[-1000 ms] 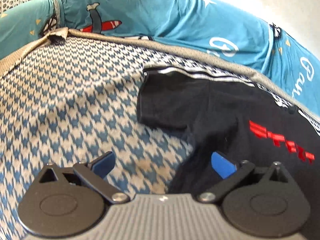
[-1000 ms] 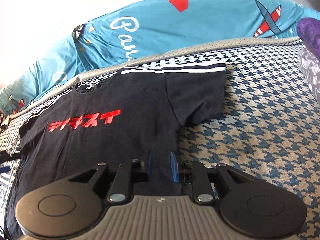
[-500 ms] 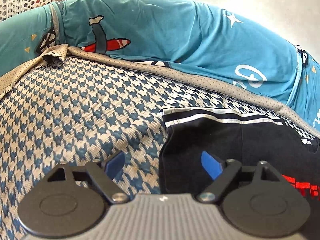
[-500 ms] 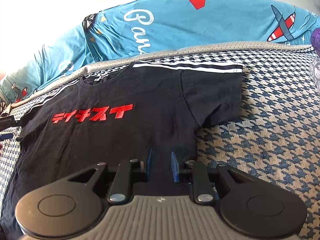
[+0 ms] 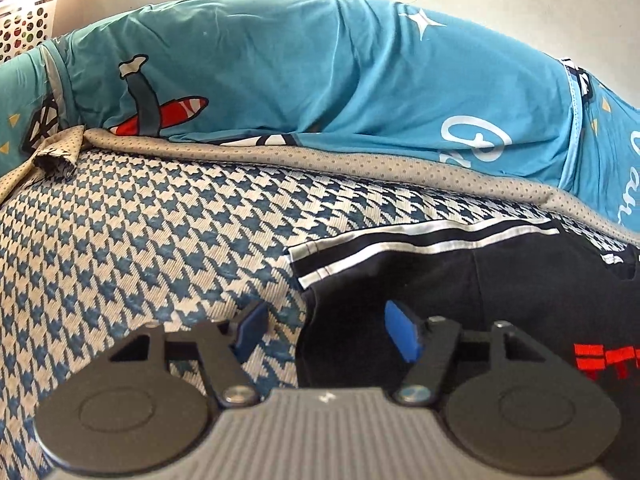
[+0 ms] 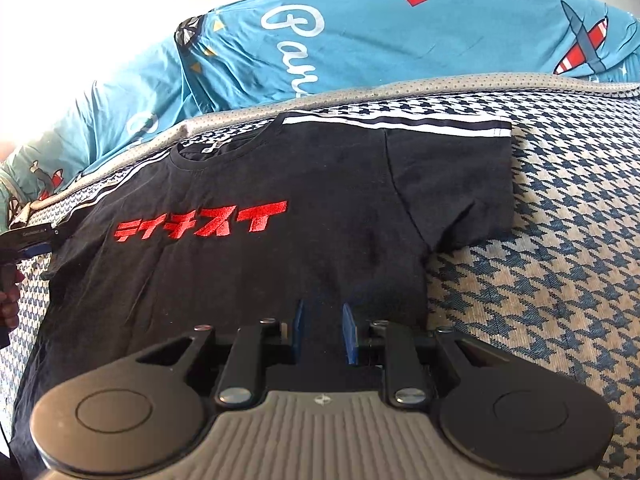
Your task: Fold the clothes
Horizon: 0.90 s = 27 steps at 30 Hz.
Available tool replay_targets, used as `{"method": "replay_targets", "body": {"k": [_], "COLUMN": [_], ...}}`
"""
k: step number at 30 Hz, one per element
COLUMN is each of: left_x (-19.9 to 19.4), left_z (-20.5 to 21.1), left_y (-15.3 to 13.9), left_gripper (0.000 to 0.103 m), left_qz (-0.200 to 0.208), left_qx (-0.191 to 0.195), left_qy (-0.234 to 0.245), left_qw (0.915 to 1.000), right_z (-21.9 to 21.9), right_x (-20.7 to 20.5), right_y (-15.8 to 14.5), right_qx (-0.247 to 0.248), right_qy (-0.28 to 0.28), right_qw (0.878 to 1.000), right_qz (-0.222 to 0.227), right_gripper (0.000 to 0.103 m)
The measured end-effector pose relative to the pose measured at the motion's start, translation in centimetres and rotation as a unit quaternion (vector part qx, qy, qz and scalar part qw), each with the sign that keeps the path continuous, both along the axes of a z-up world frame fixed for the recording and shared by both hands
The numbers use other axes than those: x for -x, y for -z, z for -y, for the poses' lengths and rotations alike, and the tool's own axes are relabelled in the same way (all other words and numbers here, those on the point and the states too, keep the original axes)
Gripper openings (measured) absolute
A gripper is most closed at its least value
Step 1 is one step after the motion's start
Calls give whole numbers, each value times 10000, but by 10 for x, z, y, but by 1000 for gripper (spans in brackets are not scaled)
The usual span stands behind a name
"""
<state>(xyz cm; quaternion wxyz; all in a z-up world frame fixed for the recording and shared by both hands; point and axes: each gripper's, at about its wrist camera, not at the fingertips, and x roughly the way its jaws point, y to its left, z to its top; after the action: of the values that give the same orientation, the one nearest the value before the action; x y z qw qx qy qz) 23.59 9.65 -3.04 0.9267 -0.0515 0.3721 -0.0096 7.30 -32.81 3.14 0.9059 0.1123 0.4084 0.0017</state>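
Observation:
A black T-shirt (image 6: 256, 280) with red lettering lies flat, front up, on a blue and cream houndstooth cover (image 5: 132, 248). Its left sleeve (image 5: 400, 264), trimmed with white stripes, reaches in from the right of the left wrist view. My left gripper (image 5: 326, 334) straddles that sleeve's outer edge. Its jaws are closing, with the cloth edge between them and the pads clear of it. It shows again, small, at the far left as the left gripper (image 6: 34, 242). My right gripper (image 6: 323, 332) hangs over the shirt's right side below the right sleeve (image 6: 460, 184), jaws narrowly apart, nothing visibly pinched.
A teal duvet (image 5: 320, 80) printed with planes and white script is bunched along the far side, behind a grey dotted border (image 5: 320, 160). A white perforated basket (image 5: 24, 28) stands at the back left. A person's hand (image 6: 8, 300) shows at the left edge.
The left gripper has moved from the shirt's side up to the left sleeve's edge, and its jaws have narrowed. The right gripper has shifted from the shirt's side edge to over its body.

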Motion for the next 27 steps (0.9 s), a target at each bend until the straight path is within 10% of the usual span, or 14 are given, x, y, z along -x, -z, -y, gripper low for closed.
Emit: {"method": "replay_targets", "body": {"k": [9,15,27], "left_x": [2,-2,-9], "left_z": [10,9,43], "left_y": [0,0,-3], "left_gripper": [39,6,2], "left_qz": [21,66,417], "left_qx": [-131,-48,-1505], "left_qy": [237,12,-223], "left_qw": [9996,10000,9875], "right_z": [-4,-5,-7], "right_x": [-2,-2,-5], "right_y": [0,0,0], "right_qx": [-65,-67,-20], "right_qy": [-15,-7,14], "right_qw": [10000,10000,10000], "right_qz": [-13,-32,-50], "right_gripper": [21,21,21]}}
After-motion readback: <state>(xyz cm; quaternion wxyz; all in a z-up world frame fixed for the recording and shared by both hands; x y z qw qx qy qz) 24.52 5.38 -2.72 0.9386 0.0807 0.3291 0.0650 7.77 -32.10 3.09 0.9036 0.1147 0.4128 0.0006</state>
